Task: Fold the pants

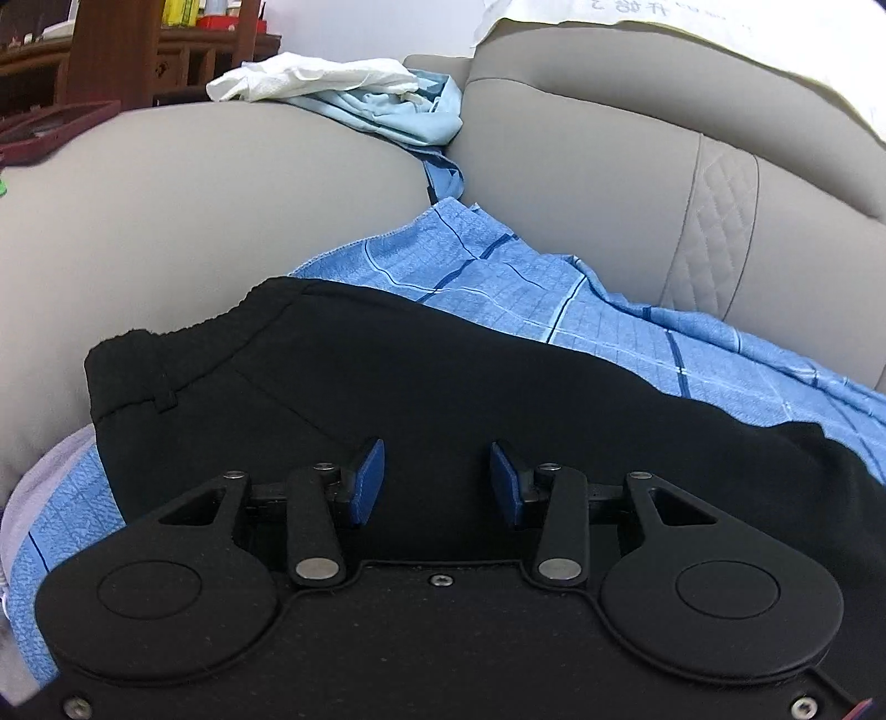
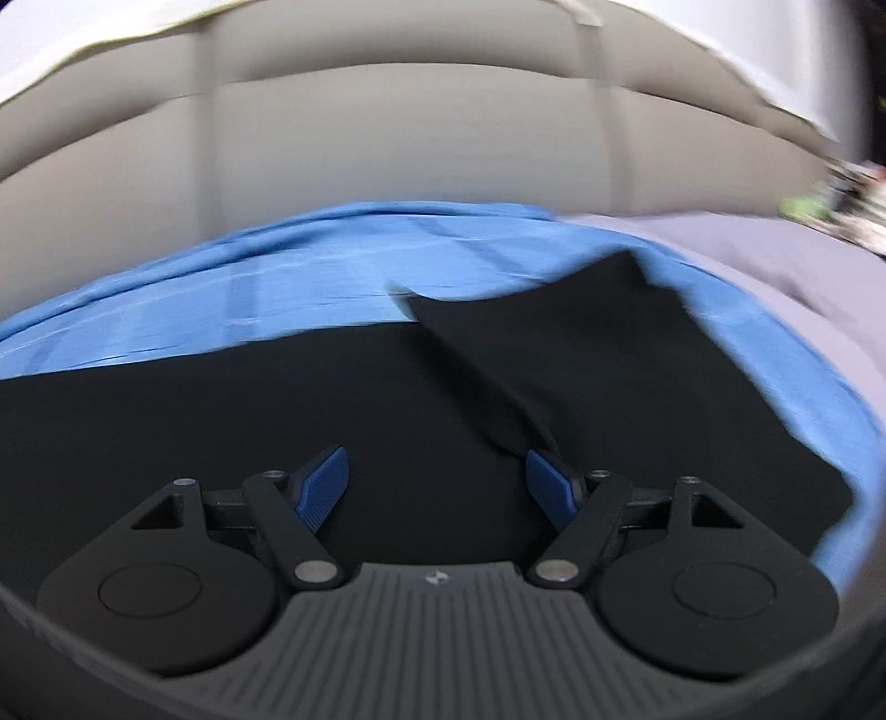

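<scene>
Black pants (image 1: 421,376) lie on a blue checked cloth (image 1: 526,288) spread over a grey sofa. Their elastic waistband is at the left in the left wrist view. My left gripper (image 1: 436,479) is open and empty, just above the pants near the waist. In the blurred right wrist view the pants (image 2: 277,399) lie flat with a leg end folded over at the right (image 2: 598,343). My right gripper (image 2: 437,487) is wide open and empty, over the black fabric beside that fold.
The grey sofa seat (image 1: 221,194) and backrest (image 1: 609,138) surround the cloth. A white cloth (image 1: 315,77) and a light blue garment (image 1: 410,116) lie at the back. A wooden cabinet (image 1: 138,50) stands far left. A lilac fabric (image 2: 775,255) lies at right.
</scene>
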The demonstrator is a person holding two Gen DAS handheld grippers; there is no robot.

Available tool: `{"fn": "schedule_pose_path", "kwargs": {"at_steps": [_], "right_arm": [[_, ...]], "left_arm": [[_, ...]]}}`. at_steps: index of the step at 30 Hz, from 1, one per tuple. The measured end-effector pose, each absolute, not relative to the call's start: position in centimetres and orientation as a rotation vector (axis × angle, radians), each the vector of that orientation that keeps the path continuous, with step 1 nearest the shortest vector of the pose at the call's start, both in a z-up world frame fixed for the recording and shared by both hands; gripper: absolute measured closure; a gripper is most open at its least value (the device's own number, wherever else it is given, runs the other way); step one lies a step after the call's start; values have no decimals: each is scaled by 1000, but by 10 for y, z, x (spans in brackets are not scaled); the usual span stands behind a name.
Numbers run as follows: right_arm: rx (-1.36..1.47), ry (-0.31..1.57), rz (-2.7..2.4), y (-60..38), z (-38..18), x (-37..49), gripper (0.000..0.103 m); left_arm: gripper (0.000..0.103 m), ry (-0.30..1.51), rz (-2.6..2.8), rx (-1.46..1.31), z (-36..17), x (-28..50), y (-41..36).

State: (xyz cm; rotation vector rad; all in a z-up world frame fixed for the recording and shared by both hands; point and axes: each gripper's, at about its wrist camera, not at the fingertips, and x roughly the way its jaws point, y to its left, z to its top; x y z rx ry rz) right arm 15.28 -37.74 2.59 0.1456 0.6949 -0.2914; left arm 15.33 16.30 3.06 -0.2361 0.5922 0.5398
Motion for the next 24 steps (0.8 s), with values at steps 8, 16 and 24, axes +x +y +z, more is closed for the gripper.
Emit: {"fn": "schedule_pose_path", "kwargs": {"at_steps": [8,16,24], "right_arm": [[265,703,-633,-455,18,120,21],[296,688,-754,-475,24,106,20],[312,620,-527,-443,33,122,19]], "left_arm": [[60,585,563,-196,29,154,160],[58,580,561,-192,29,152,161],[56,570,550,-175,27,148,162]]}}
